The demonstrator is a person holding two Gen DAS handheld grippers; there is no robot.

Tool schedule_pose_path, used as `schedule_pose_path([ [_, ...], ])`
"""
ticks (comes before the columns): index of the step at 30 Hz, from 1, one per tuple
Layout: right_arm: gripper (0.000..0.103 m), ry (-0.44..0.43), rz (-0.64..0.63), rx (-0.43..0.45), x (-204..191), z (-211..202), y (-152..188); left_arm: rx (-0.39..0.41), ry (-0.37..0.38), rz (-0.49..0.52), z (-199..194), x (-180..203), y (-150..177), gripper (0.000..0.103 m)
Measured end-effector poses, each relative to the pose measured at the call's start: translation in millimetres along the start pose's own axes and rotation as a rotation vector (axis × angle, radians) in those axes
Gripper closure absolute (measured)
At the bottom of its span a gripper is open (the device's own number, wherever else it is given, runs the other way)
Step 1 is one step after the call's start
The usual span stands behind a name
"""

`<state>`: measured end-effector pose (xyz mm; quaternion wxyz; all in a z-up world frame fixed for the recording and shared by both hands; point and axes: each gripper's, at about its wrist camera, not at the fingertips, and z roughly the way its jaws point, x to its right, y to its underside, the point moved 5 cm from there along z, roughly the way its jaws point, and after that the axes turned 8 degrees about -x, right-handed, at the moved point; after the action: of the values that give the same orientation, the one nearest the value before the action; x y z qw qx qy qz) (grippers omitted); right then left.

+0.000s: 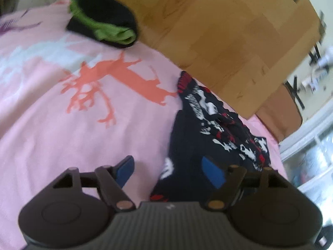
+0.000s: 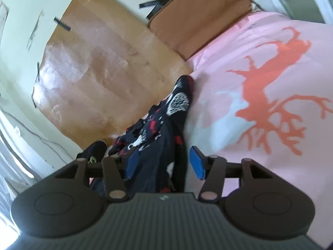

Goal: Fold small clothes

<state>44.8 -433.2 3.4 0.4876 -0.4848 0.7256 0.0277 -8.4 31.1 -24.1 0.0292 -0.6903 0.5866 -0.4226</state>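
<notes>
Black patterned garment (image 2: 166,125) runs lengthwise straight between my right gripper (image 2: 165,162) jaws, spread apart; left gripper (image 1: 169,170) also agape, garment off its right side.

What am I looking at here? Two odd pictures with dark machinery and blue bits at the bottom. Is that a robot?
No robot: a person holds a two-fingered tool in each hand, and each carries a camera looking along its fingers. One picture is from the left tool, the other from the right tool. Both stand open, with the blue pads apart, gripping nothing. Each hangs over a crumpled dark patterned garment on a pink bedspread. Farther off lies a folded black-and-green garment.
</notes>
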Motion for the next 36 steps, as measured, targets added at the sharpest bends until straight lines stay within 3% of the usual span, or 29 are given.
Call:
schedule_pose_path([
  [1,0.084,-0.008,-0.021,-0.029,-3,6,4,-0.004,-0.015,0.046,4,6,1,0.067],
  [2,0.093,-0.005,-0.047,-0.069,-6,13,7,-0.021,-0.04,0.107,8,11,3,0.086],
  [4,0.094,0.078,-0.104,-0.099,-4,20,18,-0.003,-0.159,0.237,17,22,10,0.09],
  [5,0.094,0.085,-0.089,-0.085,2,14,19,0.02,-0.171,0.283,18,24,13,0.09],
  [7,0.095,0.038,0.027,-0.055,23,-3,20,0.046,-0.176,0.311,18,22,16,0.087],
  [8,0.095,0.035,0.027,-0.052,27,-9,21,0.058,-0.177,0.315,18,21,17,0.08],
  [9,0.095,0.058,-0.006,-0.061,25,-12,23,0.079,-0.192,0.32,19,18,19,0.067],
  [11,0.085,0.081,-0.039,-0.063,19,-16,23,0.123,-0.201,0.332,18,17,21,0.06],
  [12,0.082,0.093,-0.047,-0.044,17,-19,21,0.125,-0.204,0.32,16,15,20,0.052],
  [16,0.081,0.149,-0.104,0.059,-2,-23,11,0.133,-0.21,0.301,13,13,19,0.047],
  [20,0.067,0.078,-0.197,0.063,-40,1,3,0.142,-0.209,0.29,11,11,21,0.04],
  [25,0.066,0.007,-0.363,-0.03,-97,60,5,0.15,-0.204,0.25,9,5,18,0.032],
  [28,0.057,-0.034,-0.452,-0.134,-116,91,18,0.152,-0.211,0.245,9,4,17,0.029],
  [31,0.057,0.064,-0.669,-0.33,-110,112,43,0.146,-0.222,0.259,11,6,18,0.027],
  [33,0.057,0.079,-0.887,-0.311,-103,93,51,0.142,-0.231,0.274,13,8,18,0.024],
  [36,0.057,0.085,-0.855,-0.336,-74,57,34,0.138,-0.241,0.288,15,10,17,0.022],
])
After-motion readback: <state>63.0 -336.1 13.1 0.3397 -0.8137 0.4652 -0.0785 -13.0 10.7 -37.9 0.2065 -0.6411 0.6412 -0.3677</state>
